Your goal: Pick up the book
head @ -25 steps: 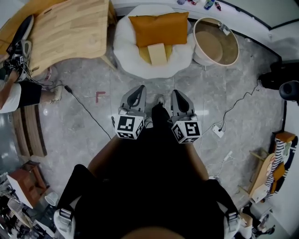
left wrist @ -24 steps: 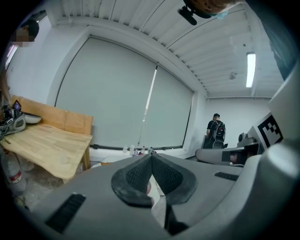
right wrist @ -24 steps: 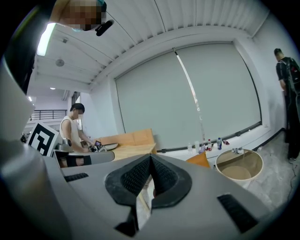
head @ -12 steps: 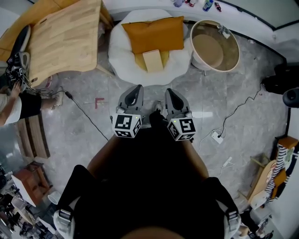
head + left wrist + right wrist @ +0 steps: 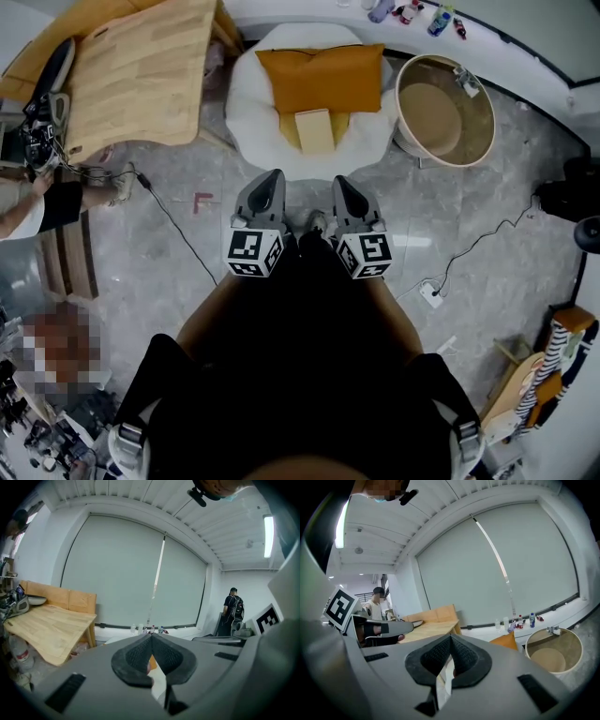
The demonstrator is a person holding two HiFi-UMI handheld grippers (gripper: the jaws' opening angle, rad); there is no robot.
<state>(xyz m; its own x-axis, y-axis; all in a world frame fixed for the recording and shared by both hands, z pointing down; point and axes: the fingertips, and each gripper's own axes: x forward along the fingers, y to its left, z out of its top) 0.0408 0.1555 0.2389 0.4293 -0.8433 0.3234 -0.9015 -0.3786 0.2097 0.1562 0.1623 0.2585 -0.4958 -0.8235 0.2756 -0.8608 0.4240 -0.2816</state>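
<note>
The book is a pale tan rectangle. It lies flat on a round white seat, just in front of an orange pillow. My left gripper and right gripper are held side by side, pointing at the seat's near edge, a short way from the book. In the left gripper view the left gripper has its jaws together with nothing held. The right gripper looks the same in its own view. The orange pillow shows past the right jaws.
A round tan tub stands right of the seat, and a tilted wooden table is at the left. Cables and a white plug lie on the grey floor. Bottles line the far ledge. A person's arm is at the left edge.
Both grippers have moved forward towards the white seat, so their tips now reach its near edge. Both have stayed shut.
</note>
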